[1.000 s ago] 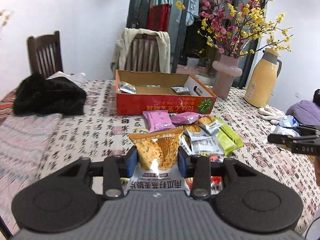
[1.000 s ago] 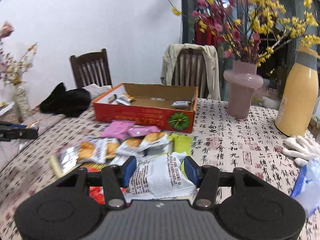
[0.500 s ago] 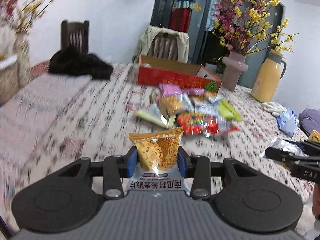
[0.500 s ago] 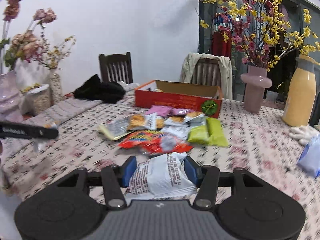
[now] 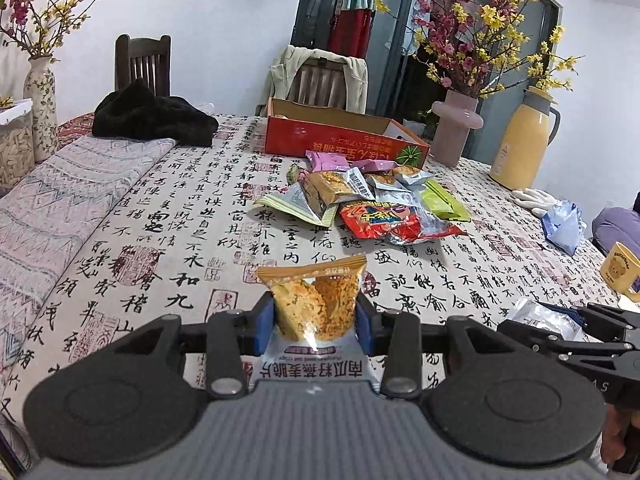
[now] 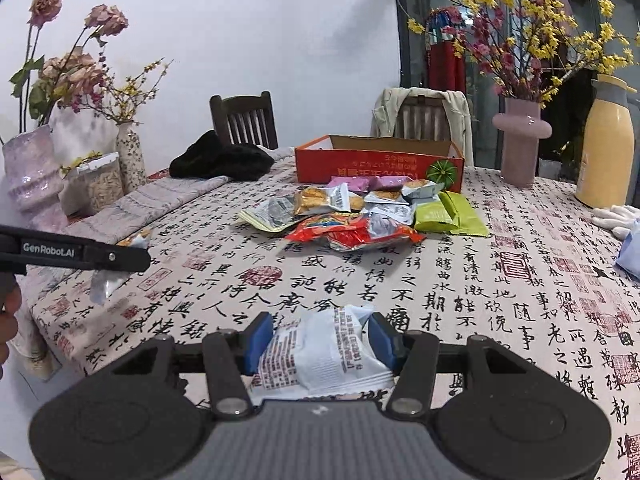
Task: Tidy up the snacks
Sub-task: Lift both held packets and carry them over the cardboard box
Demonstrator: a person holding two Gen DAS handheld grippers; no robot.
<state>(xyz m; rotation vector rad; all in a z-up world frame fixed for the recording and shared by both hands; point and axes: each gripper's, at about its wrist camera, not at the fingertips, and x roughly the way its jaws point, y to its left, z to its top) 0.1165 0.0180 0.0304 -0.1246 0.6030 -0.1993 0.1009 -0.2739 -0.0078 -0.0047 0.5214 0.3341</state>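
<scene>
Two grips: we held an orange-topped clear crisp packet [image 5: 316, 304] in the left gripper [image 5: 314, 322] and a white printed foil packet [image 6: 320, 350] in the right gripper [image 6: 320, 340], jaws part-closed on each.
Change: we had pulled back from the loose snack pile [image 5: 372, 200], now at twelve o'clock before the red cardboard box [image 5: 344, 140].
Meaning: probably sorting both elsewhere.

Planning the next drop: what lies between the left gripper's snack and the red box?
Bare tablecloth, then the snack pile just before the red box, in the left wrist view.

Even indoor light, sharp, fisheye-bent edges
</scene>
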